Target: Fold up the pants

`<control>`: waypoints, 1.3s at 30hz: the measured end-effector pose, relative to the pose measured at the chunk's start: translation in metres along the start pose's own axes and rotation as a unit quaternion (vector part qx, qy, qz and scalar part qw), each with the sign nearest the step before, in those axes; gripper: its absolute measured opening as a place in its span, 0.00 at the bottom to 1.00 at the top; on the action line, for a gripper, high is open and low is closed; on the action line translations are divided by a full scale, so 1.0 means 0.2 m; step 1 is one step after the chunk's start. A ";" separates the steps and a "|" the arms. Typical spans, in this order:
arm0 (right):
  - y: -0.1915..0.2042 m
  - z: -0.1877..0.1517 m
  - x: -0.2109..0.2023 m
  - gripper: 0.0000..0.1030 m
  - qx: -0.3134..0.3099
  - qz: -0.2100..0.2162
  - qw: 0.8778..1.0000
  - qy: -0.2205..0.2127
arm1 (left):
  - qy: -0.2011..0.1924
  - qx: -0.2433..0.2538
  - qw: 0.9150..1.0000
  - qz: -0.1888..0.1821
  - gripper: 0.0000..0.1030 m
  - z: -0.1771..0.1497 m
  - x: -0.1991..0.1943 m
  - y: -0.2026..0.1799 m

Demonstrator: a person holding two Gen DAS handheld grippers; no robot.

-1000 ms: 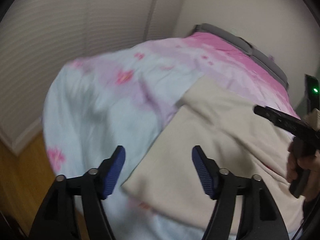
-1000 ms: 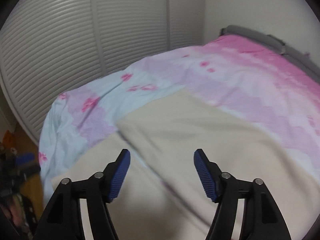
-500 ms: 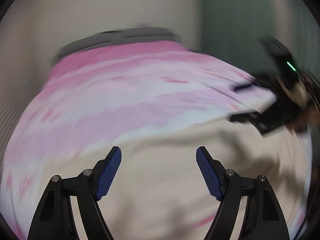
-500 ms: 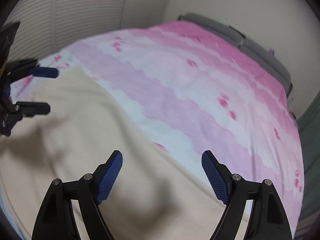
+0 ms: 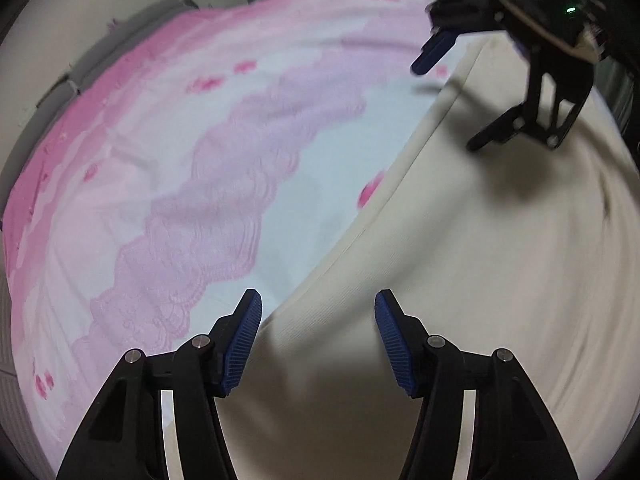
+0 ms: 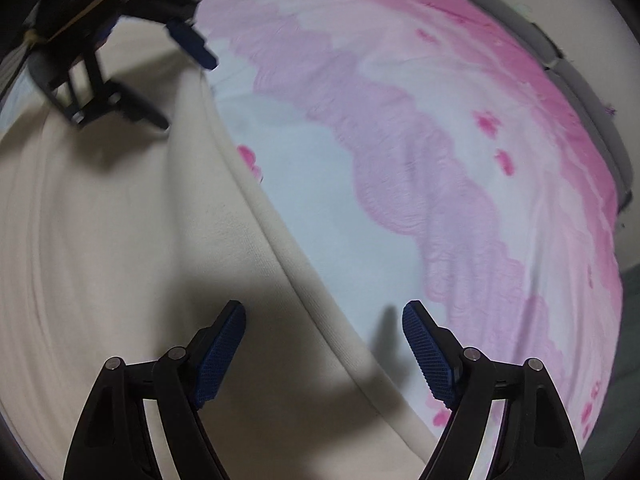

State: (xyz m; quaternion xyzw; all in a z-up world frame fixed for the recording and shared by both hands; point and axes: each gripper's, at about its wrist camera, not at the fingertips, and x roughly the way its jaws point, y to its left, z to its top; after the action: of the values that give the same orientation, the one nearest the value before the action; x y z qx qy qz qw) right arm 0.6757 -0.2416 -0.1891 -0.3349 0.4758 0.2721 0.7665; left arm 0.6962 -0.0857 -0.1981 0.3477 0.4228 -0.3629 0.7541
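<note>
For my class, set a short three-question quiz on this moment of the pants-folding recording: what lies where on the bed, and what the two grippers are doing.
1. True or false: the cream pants lie flat on the pink and white bedspread.
2. In the right wrist view, the pants' long edge runs: A) between the right gripper's fingers; B) far outside both fingers; C) clamped in shut jaws.
3. Fill in: the left gripper has ____ pinched between its pads yet.

Key
1. True.
2. A. The edge passes under the gap; the closing jaws are not gripping.
3. Nothing. Its jaws are closing over the cloth but are not clamped on it.
</note>
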 end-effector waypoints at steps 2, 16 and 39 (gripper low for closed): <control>-0.02 0.01 0.04 0.37 0.015 0.040 0.999 0.012 | 0.024 -0.008 1.000 -0.003 0.57 -0.02 0.06 0.03; 0.23 -0.15 -0.42 0.08 -0.002 -0.041 0.997 -0.058 | -0.033 -0.041 0.998 0.043 0.08 -0.15 -0.29 -0.11; 1.55 -1.09 -0.79 0.08 0.024 -0.069 0.992 -0.100 | -0.098 -0.123 0.983 0.094 0.08 -1.01 -0.83 -1.54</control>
State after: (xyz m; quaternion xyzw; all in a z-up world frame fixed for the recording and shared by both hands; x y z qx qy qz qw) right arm 0.2655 -0.2300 -0.1948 -0.3200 0.3791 0.2394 0.8346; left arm 0.2970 -0.0285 -0.1977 0.2532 0.3532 -0.2677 0.8599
